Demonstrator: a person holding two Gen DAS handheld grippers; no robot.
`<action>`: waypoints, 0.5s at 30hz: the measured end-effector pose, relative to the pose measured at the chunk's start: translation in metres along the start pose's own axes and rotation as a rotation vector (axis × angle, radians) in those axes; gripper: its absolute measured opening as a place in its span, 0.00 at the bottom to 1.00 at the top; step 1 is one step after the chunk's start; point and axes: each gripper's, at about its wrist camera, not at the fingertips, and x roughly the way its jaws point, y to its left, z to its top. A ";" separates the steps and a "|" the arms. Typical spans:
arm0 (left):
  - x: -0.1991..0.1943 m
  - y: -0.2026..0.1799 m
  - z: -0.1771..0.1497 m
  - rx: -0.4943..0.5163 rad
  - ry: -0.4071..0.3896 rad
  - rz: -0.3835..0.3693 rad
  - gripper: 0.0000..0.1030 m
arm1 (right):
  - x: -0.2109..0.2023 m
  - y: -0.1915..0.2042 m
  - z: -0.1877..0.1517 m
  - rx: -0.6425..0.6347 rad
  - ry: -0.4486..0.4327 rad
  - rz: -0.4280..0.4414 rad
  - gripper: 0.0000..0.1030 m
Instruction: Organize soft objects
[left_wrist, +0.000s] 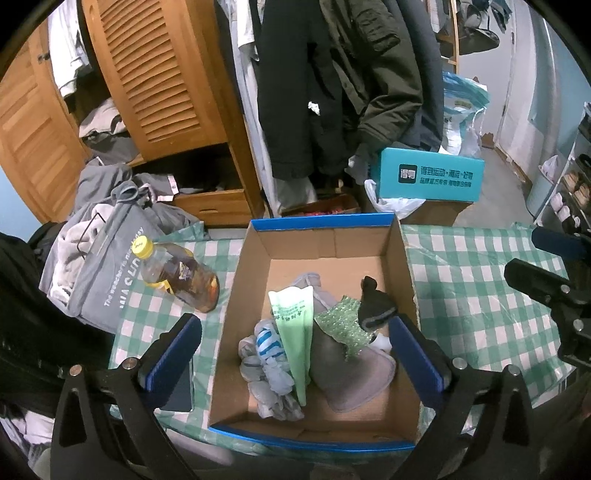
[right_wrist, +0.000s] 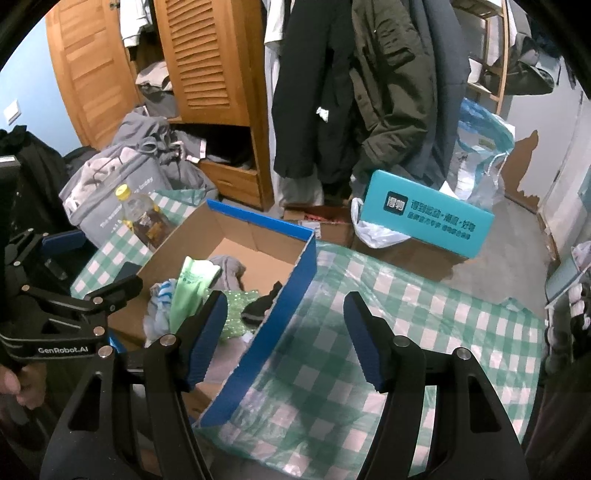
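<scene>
Left gripper (left_wrist: 295, 354): spread wide, empty, above cardboard box (left_wrist: 400, 266) at frame centre. In box, lower half: green bag (left_wrist: 295, 332), striped socks (left_wrist: 267, 341), grey cloth (left_wrist: 351, 376), black sock (left_wrist: 376, 306). Right gripper (right_wrist: 286, 339): partly open, empty, over checked tablecloth (right_wrist: 406, 314), straddling box's blue wall. Bottle (left_wrist: 181, 277) left of box.

Left gripper (left_wrist: 295, 354) fingers spread wide, right gripper (right_wrist: 286, 332) fingers apart, both angled downward, empty.
</scene>
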 end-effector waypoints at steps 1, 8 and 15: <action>0.000 -0.001 0.000 0.000 0.001 -0.001 0.99 | 0.001 0.000 -0.001 -0.002 0.002 0.000 0.63; 0.000 -0.007 0.003 0.006 0.007 -0.012 0.99 | 0.007 -0.004 -0.003 0.005 0.018 0.002 0.63; 0.000 -0.009 0.004 0.008 0.005 -0.009 0.99 | 0.003 -0.007 -0.003 0.010 0.002 -0.013 0.63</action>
